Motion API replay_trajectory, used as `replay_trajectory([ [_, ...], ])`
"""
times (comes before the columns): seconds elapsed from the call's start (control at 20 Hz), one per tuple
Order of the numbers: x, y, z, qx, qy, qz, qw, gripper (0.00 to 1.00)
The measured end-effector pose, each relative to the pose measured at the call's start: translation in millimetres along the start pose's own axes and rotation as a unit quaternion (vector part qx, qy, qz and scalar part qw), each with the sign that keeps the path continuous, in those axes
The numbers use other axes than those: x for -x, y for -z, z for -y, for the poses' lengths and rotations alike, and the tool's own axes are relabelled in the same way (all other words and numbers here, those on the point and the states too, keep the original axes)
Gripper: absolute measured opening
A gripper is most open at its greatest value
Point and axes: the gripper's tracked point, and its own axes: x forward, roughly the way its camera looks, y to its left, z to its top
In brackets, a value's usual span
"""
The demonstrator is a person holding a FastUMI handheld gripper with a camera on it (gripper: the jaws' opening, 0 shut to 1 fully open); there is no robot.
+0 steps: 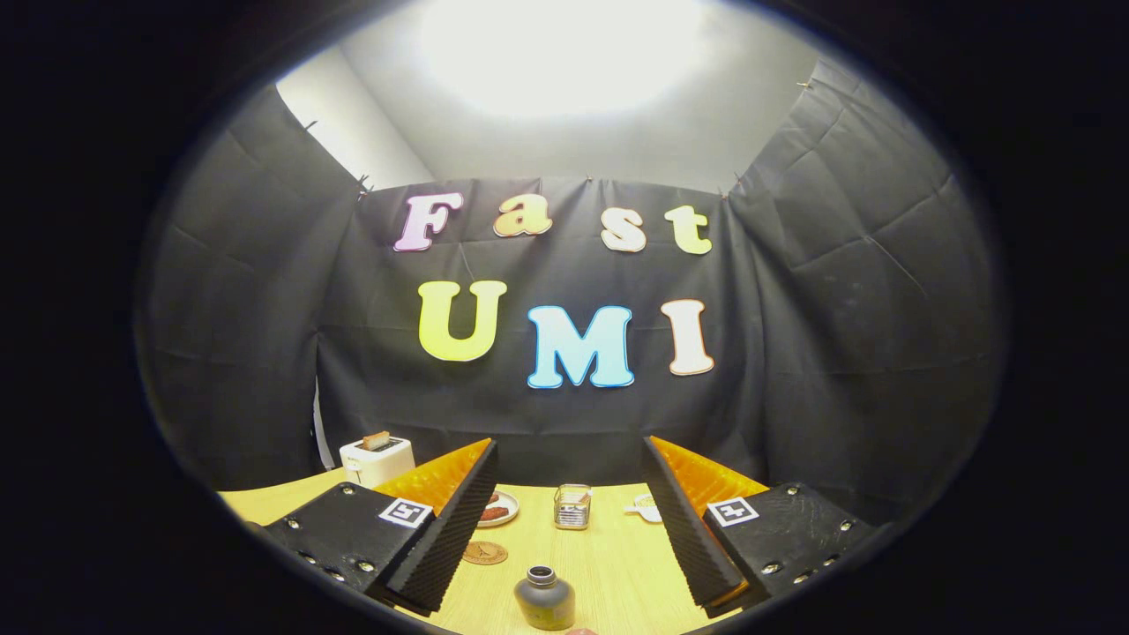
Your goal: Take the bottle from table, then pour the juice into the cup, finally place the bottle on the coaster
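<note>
- The gripper [564, 520] is spread wide open with nothing in it, hovering above the table [617, 564].
- The bottle [545, 598] stands upright between the fingers, down near their base, touching neither one.
- The round coaster [484, 553] lies just beside the left finger.
- Further out there's a plate [499, 509] with some food, a small glass jar [572, 506] and a white cup [646, 507].
- A toaster [377, 459] with bread in it sits way off on the left by the black cloth wall.

The gripper [564, 520] has two wedge-shaped jaws with ribbed, sawtooth-textured inner faces. Each is fixed to a flat, angular mounting block studded with small silver screws, and each block carries a square white tag printed with a black pattern.
</note>
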Motion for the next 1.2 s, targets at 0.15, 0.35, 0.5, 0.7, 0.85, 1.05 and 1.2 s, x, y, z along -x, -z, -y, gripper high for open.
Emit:
replay_trajectory([
  [0.15, 1, 6, -2, -0.011, -0.004, -0.001, 1.000, 0.98],
  [0.35, -1, 24, -3, -0.020, -0.014, -0.010, 1.000, 0.98],
  [0.5, -1, 43, -3, -0.030, -0.016, -0.026, 0.999, 0.98],
  [0.7, -2, 70, -7, -0.029, -0.028, -0.051, 0.998, 0.98],
  [0.85, -5, 90, -10, -0.030, -0.035, -0.069, 0.997, 0.98],
  [1.05, -8, 114, -13, -0.028, -0.042, -0.090, 0.995, 0.98],
  [1.2, -10, 131, -15, -0.022, -0.048, -0.106, 0.993, 0.98],
])
